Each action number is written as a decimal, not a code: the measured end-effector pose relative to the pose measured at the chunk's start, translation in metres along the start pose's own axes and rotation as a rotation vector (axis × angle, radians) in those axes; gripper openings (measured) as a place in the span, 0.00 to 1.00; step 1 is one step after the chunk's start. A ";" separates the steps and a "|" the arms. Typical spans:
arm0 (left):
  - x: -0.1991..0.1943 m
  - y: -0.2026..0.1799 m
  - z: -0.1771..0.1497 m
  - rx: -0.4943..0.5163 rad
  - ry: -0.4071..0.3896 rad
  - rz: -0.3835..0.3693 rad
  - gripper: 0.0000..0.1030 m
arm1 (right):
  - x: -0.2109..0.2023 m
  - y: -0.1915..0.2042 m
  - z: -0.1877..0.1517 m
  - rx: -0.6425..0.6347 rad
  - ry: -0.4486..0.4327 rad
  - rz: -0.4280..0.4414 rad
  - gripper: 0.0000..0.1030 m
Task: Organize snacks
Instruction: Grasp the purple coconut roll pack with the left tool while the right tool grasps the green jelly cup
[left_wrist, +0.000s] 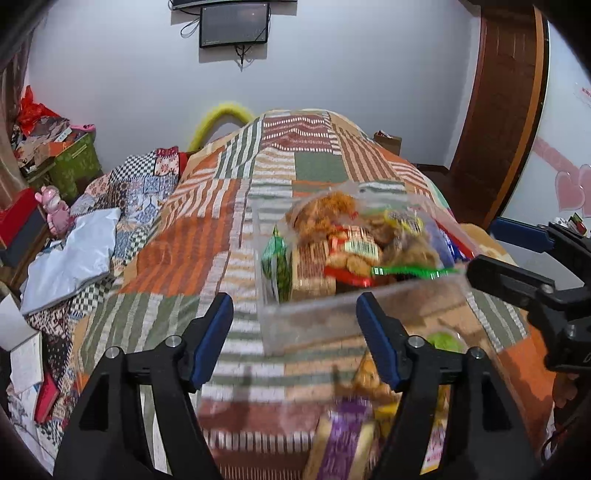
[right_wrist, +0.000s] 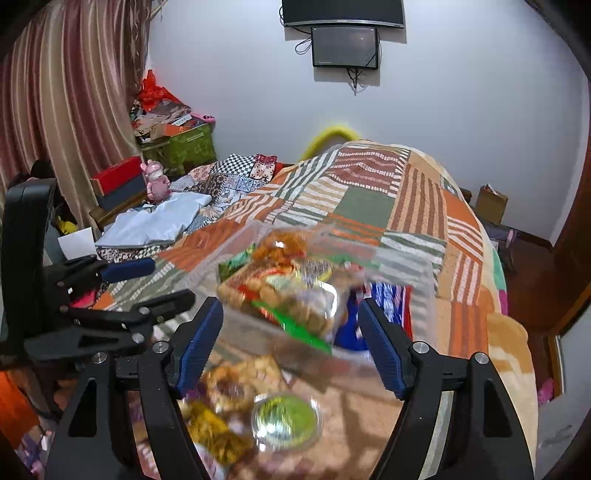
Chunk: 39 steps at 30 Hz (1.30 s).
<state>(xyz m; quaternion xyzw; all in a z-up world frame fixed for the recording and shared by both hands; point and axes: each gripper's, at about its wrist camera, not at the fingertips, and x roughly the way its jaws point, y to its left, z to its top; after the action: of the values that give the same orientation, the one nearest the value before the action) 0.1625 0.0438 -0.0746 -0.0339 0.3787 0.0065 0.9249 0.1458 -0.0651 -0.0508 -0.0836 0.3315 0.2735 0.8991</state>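
Observation:
A clear plastic box (left_wrist: 314, 325) sits on the patchwork bed, filled with bagged snacks (left_wrist: 354, 240); it also shows in the right wrist view (right_wrist: 402, 266), blurred. Loose snacks lie in front of it: a purple packet (left_wrist: 343, 435), a round green-lidded cup (right_wrist: 286, 421) and yellow and brown packets (right_wrist: 218, 435). My left gripper (left_wrist: 295, 339) is open and empty, just before the box's near wall. My right gripper (right_wrist: 290, 343) is open and empty, above the loose snacks at the box's near side. Each gripper shows at the edge of the other's view.
The patchwork blanket (left_wrist: 314, 166) covers the bed. A pale grey cloth (left_wrist: 74, 254) and patterned quilts lie on the left. Boxes, a pink toy (right_wrist: 157, 181) and clutter stand by the curtain. A cardboard box (right_wrist: 491, 205) stands on the floor at the right.

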 end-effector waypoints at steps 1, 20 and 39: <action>-0.001 0.000 -0.004 -0.002 0.007 -0.002 0.68 | -0.003 -0.001 -0.005 0.004 0.000 -0.007 0.73; -0.001 -0.009 -0.090 0.029 0.181 -0.047 0.69 | 0.004 -0.017 -0.083 0.122 0.164 0.012 0.74; 0.020 -0.014 -0.095 0.032 0.221 -0.097 0.45 | 0.048 -0.012 -0.083 0.125 0.261 0.078 0.58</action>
<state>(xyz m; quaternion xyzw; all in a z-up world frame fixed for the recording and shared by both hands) 0.1106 0.0229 -0.1555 -0.0380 0.4765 -0.0477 0.8770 0.1374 -0.0818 -0.1453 -0.0493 0.4647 0.2739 0.8406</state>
